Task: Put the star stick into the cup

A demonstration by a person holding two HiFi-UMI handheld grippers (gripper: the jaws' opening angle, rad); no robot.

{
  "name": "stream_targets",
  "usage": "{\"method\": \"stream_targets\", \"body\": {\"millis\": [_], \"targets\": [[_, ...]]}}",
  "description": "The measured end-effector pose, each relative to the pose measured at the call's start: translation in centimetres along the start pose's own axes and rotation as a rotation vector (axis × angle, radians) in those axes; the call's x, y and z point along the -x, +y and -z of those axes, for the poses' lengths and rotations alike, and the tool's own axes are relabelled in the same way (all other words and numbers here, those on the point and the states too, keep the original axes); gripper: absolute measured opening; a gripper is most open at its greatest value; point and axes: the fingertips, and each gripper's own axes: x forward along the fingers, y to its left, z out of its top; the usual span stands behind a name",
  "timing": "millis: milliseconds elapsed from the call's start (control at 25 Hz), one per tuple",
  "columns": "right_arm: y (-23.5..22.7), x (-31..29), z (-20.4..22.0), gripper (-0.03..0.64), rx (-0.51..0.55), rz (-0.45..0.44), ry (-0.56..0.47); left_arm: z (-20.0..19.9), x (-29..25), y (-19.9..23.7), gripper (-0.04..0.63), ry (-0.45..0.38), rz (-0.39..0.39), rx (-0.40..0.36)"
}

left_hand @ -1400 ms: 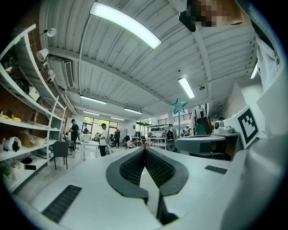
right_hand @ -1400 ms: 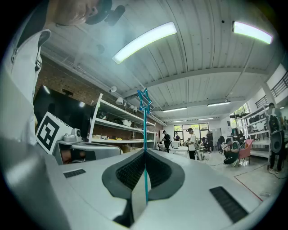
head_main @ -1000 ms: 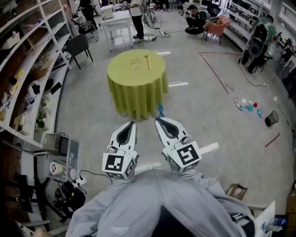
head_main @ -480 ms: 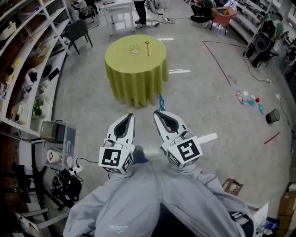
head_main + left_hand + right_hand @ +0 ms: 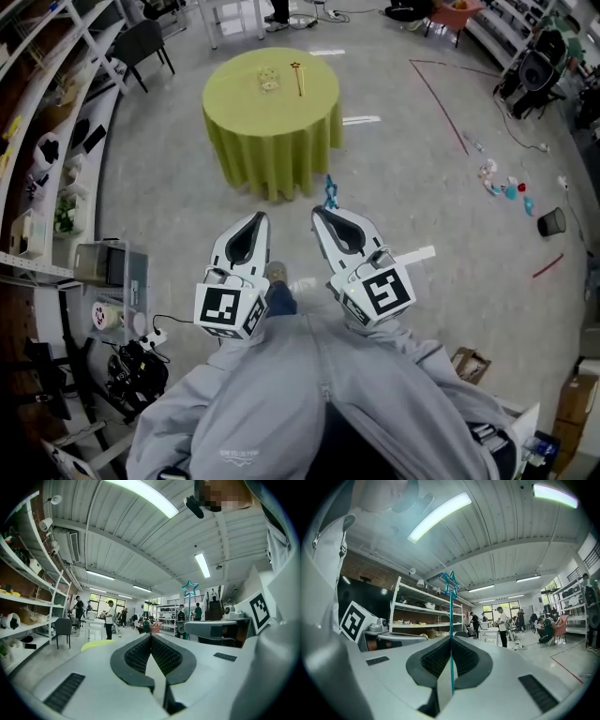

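A thin teal star stick (image 5: pixel 451 620) stands upright between the jaws of my right gripper (image 5: pixel 451 639), which is shut on it; its star (image 5: pixel 450 584) rises above the tips. In the head view the teal star stick (image 5: pixel 329 194) pokes out ahead of my right gripper (image 5: pixel 319 214). My left gripper (image 5: pixel 260 217) is beside it, shut on nothing, as the left gripper view (image 5: pixel 151 637) shows. Far ahead stands a round table (image 5: pixel 272 122) with a yellow-green cloth. On it are a clear cup (image 5: pixel 269 81) and a gold stick (image 5: pixel 298 79).
Shelving (image 5: pixel 37 141) lines the left side, with a dark chair (image 5: pixel 141 42) and a cart of equipment (image 5: pixel 108 272) beside it. Small toys (image 5: pixel 502 178) and a cardboard box (image 5: pixel 469 364) lie on the floor to the right. A person's shoe (image 5: pixel 275 273) shows between the grippers.
The person has walked forward: the table sits closer and higher in the head view. Both grippers keep the same pose, and the right one still holds the teal stick.
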Motion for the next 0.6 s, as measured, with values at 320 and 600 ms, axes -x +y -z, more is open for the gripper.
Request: {"method": "stream_targets", "body": {"millis": [320, 600], "targets": [[-4.4, -10.9, -0.6, 0.035, 0.012, 0.048, 0.006, -1.3, -7.9, 9.3, 0.017, 0.004, 0.064, -0.012], [-7.3, -17.1, -0.4, 0.035, 0.017, 0.106, 0.001, -1.4, -13.6, 14.2, 0.017, 0.002, 0.134, -0.009]]}}
